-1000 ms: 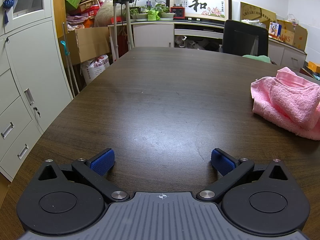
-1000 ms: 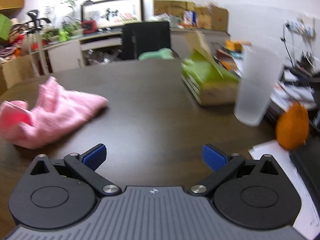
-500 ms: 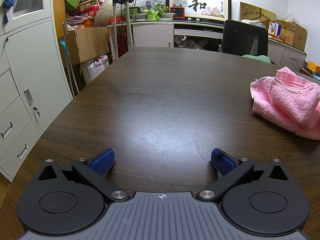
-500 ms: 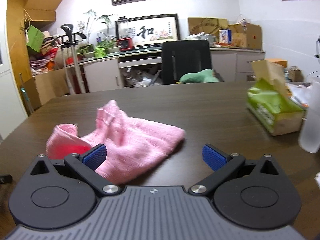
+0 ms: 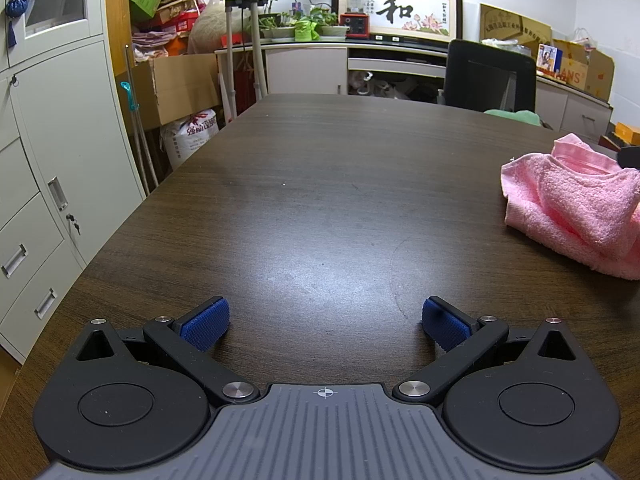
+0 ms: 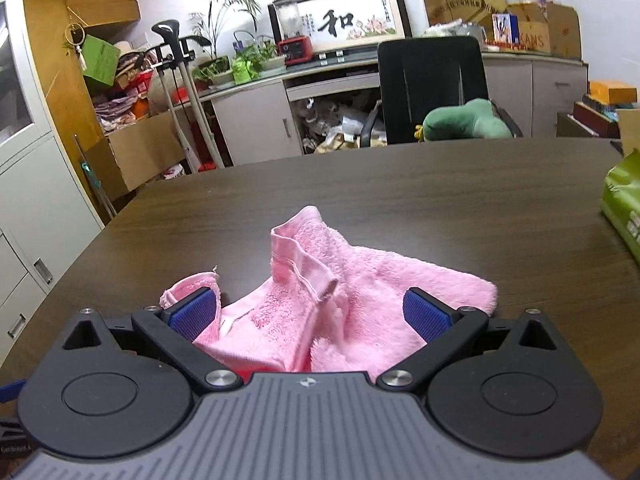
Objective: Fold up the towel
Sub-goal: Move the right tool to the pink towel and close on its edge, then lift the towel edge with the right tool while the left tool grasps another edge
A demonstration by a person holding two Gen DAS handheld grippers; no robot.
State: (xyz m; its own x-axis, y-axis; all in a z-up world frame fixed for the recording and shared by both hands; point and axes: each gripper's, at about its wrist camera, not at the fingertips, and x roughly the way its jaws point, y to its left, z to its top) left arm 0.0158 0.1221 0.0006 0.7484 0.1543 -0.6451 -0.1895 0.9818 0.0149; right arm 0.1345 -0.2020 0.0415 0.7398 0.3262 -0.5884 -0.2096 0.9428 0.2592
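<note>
Jaws of right gripper (image 6: 310, 314) spread, straddling crumpled towel (image 6: 320, 304).

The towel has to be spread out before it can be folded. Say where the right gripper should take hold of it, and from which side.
Take the hemmed edge that stands up in a ridge at the middle of the pink towel. It rises off the table, so a finger can get either side. The right gripper is open, straddling the crumpled cloth; come straight forward from the near side, level.
</note>
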